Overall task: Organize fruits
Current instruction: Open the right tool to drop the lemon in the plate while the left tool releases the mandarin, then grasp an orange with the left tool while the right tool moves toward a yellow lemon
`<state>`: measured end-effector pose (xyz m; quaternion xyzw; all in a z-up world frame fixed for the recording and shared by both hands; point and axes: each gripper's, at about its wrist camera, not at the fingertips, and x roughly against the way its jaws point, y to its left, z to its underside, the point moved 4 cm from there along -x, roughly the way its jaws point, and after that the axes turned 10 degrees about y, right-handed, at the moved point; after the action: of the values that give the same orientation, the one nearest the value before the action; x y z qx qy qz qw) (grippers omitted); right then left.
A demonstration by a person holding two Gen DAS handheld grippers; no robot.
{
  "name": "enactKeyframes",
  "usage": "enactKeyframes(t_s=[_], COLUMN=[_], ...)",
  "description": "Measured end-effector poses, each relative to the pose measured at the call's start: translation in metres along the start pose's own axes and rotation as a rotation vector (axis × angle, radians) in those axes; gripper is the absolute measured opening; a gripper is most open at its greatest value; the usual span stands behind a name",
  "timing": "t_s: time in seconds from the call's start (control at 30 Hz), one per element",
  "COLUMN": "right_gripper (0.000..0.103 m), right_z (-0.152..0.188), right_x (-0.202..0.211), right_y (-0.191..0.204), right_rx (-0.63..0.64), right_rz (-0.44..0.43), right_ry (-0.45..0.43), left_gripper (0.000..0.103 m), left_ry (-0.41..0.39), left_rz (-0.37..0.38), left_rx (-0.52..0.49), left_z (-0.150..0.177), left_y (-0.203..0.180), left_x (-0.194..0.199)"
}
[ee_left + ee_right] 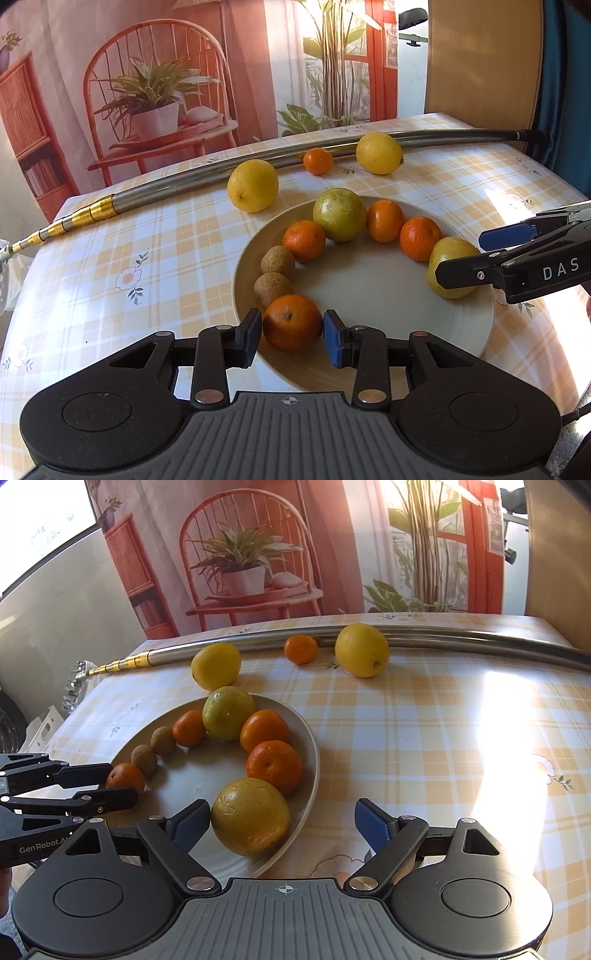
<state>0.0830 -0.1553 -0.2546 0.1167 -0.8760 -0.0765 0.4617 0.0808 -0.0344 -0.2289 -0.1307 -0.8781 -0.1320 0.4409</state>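
Left wrist view. The left tongs (pixel 292 338) bracket a mandarin (pixel 292 322) at the near rim of the plate (pixel 373 369). Both pads sit at the fruit's sides, touching or just short of touching, so the view does not settle whether the fruit is clamped or merely straddled. The fruit rests at the end of an arc of fruit that follows the plate's rim, just beside two small brown fruits (pixel 275 273); this placement appears intended to extend the ring. Its skin is deep orange, slightly blurred, with a dark stem scar facing up. Further round the arc lie three more mandarins, a green-yellow round fruit (pixel 339 213) and a yellow-green one (pixel 448 266), which the right tongs (pixel 461 256) partly cover from the side.

Right wrist view. The right tongs (pixel 282 825) stand spread wide: one pad lies beside the yellow-green fruit (pixel 250 816), the other is well clear over the counter (pixel 443 720). This fruit is therefore released and rests against the plate's (pixel 310 775) raised wall, which keeps it from rolling. Its skin is mottled yellow with green patches. Two lemons (pixel 362 650) and one small mandarin (pixel 300 649) lie off the plate, near a metal pole (pixel 461 635) at the counter's far edge, and by judgement are not yet sorted.
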Motion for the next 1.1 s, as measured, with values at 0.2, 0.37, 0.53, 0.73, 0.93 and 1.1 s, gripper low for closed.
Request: enactKeyframes(t_s=[0.2, 0.37, 0.53, 0.73, 0.93, 1.1], right_gripper=[0.087, 0.087, 0.087, 0.087, 0.087, 0.087], right_z=[0.0, -0.001, -0.002, -0.001, -0.006, -0.017], right_x=[0.001, 0.006, 0.009, 0.012, 0.019, 0.03], right_y=[-0.002, 0.001, 0.009, 0.007, 0.007, 0.0], right_rx=[-0.005, 0.007, 0.044, 0.031, 0.05, 0.056], right_rz=[-0.001, 0.004, 0.006, 0.014, 0.035, 0.067], right_ry=[-0.004, -0.04, -0.054, -0.061, -0.094, -0.132], left_gripper=[0.039, 0.04, 0.04, 0.04, 0.04, 0.04], left_ry=[-0.003, -0.031, -0.04, -0.06, -0.07, -0.082], left_rz=[-0.006, -0.019, -0.047, -0.078, -0.113, -0.129], left_rx=[0.02, 0.047, 0.076, 0.111, 0.15, 0.213], left_z=[0.0, 0.003, 0.002, 0.002, -0.001, -0.006], left_y=[0.0, -0.001, 0.003, 0.009, 0.018, 0.034], left_x=[0.003, 0.011, 0.015, 0.019, 0.023, 0.032])
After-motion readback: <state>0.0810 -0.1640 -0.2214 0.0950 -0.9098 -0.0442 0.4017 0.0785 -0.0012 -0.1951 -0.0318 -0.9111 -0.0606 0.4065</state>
